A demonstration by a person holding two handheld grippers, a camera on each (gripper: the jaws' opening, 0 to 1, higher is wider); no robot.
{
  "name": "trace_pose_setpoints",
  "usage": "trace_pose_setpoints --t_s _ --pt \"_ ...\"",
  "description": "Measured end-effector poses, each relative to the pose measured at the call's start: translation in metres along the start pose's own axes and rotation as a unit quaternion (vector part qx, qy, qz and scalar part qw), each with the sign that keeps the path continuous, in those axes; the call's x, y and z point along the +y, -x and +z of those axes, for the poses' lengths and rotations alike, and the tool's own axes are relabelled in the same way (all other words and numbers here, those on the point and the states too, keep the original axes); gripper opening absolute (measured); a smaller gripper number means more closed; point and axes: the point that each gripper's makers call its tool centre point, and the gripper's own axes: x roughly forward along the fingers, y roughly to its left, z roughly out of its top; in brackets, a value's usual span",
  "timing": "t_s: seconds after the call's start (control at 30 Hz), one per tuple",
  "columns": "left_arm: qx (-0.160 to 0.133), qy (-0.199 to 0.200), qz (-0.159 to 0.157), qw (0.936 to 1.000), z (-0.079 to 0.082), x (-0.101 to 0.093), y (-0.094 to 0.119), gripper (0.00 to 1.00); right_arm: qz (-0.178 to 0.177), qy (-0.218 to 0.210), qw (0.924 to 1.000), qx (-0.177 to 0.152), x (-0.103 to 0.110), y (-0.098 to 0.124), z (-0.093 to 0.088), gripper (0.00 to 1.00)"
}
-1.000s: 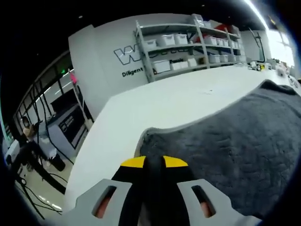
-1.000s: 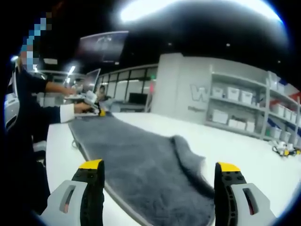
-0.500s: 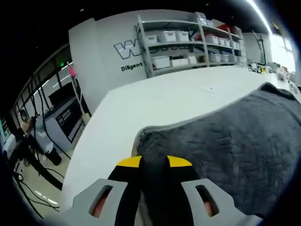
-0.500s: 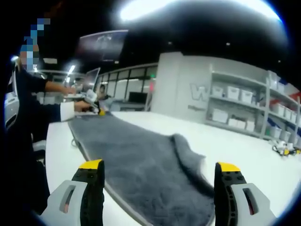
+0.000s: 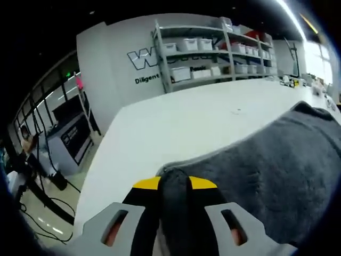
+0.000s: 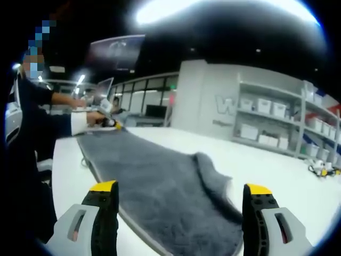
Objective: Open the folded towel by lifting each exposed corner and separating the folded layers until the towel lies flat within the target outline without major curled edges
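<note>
A dark grey towel (image 6: 160, 181) lies stretched along the white table (image 6: 266, 165), with one curled, folded-over edge (image 6: 213, 176) on its right side. My right gripper (image 6: 181, 213) hovers open above the near end, nothing between its yellow-tipped fingers (image 6: 104, 186). At the far end, the left gripper (image 6: 109, 122) in a person's hand holds a towel corner. In the left gripper view my left gripper (image 5: 175, 184) is shut on that corner of the towel (image 5: 266, 165), which is raised off the table (image 5: 176, 122) and drapes away to the right.
Metal shelves (image 5: 213, 48) with white bins stand against a white wall with lettering behind the table. The person's dark sleeve (image 6: 32, 133) runs along the left of the right gripper view. A desk with monitors (image 6: 101, 90) is at the far end. Small items (image 6: 322, 168) sit far right.
My left gripper has lifted the held towel corner a little higher; more bare table shows under it. The right gripper has stayed still and open.
</note>
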Motion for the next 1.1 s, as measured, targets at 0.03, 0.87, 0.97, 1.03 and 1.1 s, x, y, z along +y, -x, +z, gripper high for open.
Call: trace_pose_setpoints --t_s 0.03,0.87,0.97,1.03,1.1 --pt "0.002 0.002 -0.002 1.0000 -0.001 0.000 -0.002 0.17 0.000 0.000 1.0000 0.000 0.000 0.000 0.000 0.98" --pt "0.010 0.012 0.005 0.9999 -0.020 0.012 -0.025 0.15 -0.003 0.003 0.9999 0.015 -0.003 -0.013 -0.004 0.93" --pt "0.011 0.022 0.001 0.9997 -0.023 0.012 -0.026 0.15 -0.002 0.001 0.9999 0.015 -0.002 -0.015 -0.003 0.92" --pt "0.011 0.032 -0.003 0.9994 -0.024 0.011 -0.025 0.15 -0.001 0.000 0.9999 0.016 -0.002 -0.016 -0.003 0.92" --pt "0.010 0.035 -0.005 0.9993 -0.024 0.010 -0.024 0.15 0.000 0.000 0.9998 0.018 -0.003 -0.018 -0.002 0.92"
